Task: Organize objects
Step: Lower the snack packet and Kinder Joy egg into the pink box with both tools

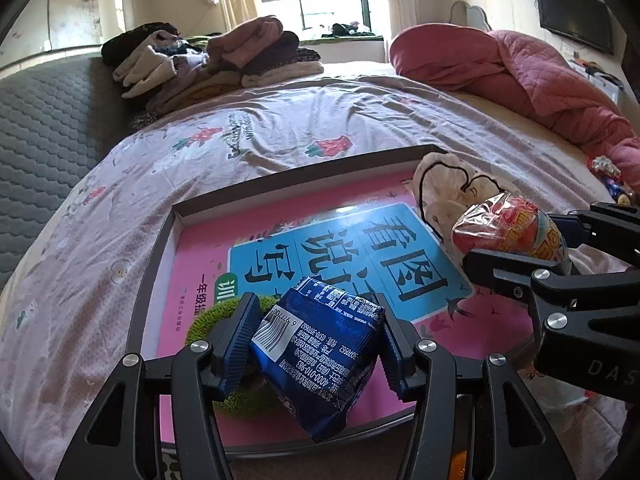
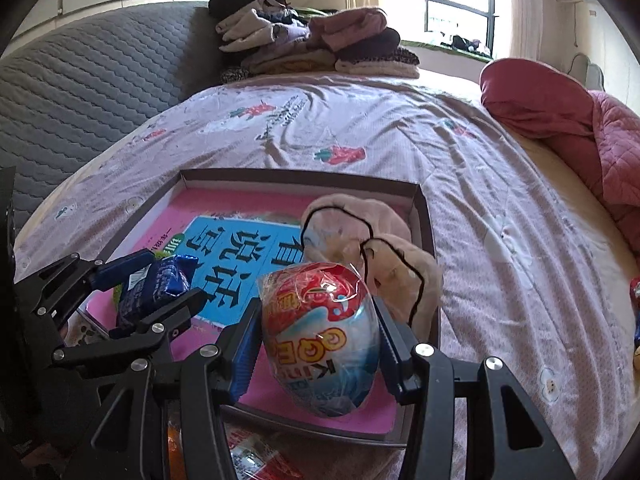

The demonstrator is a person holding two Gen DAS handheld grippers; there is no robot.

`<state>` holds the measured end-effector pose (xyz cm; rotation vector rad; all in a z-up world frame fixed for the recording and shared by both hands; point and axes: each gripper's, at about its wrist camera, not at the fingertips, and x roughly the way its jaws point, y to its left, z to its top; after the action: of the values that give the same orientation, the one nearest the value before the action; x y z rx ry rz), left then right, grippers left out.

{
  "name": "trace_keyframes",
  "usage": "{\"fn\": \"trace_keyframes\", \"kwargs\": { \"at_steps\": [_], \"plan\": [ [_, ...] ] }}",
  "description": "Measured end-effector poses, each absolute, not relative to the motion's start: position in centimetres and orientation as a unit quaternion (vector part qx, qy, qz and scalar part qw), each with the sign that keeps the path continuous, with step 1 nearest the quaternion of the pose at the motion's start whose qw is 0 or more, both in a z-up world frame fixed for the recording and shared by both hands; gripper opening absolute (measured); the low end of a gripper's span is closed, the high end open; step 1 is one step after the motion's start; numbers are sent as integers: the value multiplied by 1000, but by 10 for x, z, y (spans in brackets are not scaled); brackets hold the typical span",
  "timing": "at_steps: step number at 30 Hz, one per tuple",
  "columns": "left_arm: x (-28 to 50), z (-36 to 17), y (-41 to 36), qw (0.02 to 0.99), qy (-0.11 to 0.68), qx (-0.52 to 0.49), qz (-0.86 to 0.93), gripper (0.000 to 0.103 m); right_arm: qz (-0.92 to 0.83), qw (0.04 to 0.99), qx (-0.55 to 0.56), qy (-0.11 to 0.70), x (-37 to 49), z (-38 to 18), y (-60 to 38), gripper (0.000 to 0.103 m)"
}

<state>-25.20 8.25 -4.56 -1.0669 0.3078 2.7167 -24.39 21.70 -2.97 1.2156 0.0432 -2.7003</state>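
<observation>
Left wrist view: your left gripper (image 1: 316,344) is clamped on a blue snack packet (image 1: 320,356), bottom centre of frame, blue pads pressing both sides, barcode facing up. It hangs over the near part of a shallow cardboard box (image 1: 168,248) lying on the floral bedsheet (image 1: 280,136). A pink book (image 1: 208,248) with a blue title panel fills the box floor; a green fuzzy thing (image 1: 200,316) sits under the packet, partly hidden. Right edge of frame: your right gripper (image 1: 516,248) is closed on a wrapped toy egg (image 1: 516,232), just beside a beige plush (image 1: 444,184) in the box's far right corner. Folded clothes (image 1: 216,60) upper left, red quilt (image 1: 532,72) upper right. Right wrist view: the right gripper (image 2: 316,344) pinches the toy egg (image 2: 320,340) at bottom centre, red top, pale blue lower half, over the box's near right area (image 2: 424,208). The plush (image 2: 372,248) lies just behind it, against the right wall. Left gripper (image 2: 160,292) at lower left grips the blue packet (image 2: 152,288) above the book (image 2: 248,216). Clothes pile (image 2: 312,40) top centre, quilt (image 2: 580,132) at right.
</observation>
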Motion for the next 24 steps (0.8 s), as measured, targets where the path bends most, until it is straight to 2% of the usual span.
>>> {"fn": "trace_keyframes", "kwargs": {
  "at_steps": [13, 24],
  "plan": [
    [-246, -51, 88, 99, 138, -356, 919, 62, -893, 96, 438, 15, -246, -43, 216, 52],
    [-249, -51, 77, 108, 115, -374, 914, 63, -884, 98, 456, -2, -251, -45, 221, 52]
  ]
}}
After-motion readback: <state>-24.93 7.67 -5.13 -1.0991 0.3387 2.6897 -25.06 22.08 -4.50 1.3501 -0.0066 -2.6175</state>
